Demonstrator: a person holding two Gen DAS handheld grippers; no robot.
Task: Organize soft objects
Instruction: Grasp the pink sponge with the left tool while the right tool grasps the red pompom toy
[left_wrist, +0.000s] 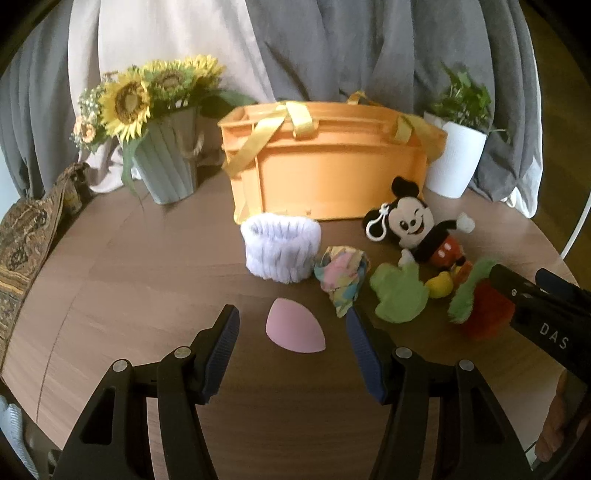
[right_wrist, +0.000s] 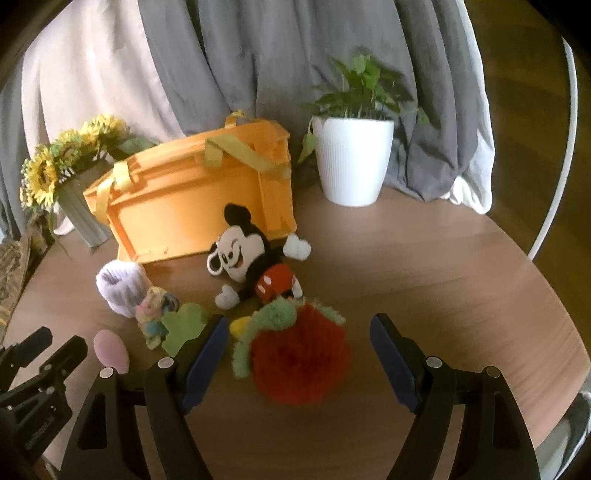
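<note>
An orange crate (left_wrist: 328, 177) with yellow straps stands at the back of the round wooden table (left_wrist: 129, 277). In front lie a white fluffy band (left_wrist: 280, 247), a pastel scrunchie (left_wrist: 341, 275), a pink sponge (left_wrist: 293, 326), a green felt piece (left_wrist: 399, 295), a Mickey plush (left_wrist: 424, 229) and a red-and-green fuzzy toy (left_wrist: 480, 306). My left gripper (left_wrist: 291, 332) is open around the pink sponge, apart from it. My right gripper (right_wrist: 297, 345) is open around the red fuzzy toy (right_wrist: 299, 358). The Mickey plush (right_wrist: 251, 258) and crate (right_wrist: 192, 206) lie beyond it.
A grey vase of sunflowers (left_wrist: 166, 158) stands at the back left and a white plant pot (left_wrist: 456, 162) at the back right. Grey and white curtains hang behind. A patterned cloth (left_wrist: 22, 254) lies at the left table edge.
</note>
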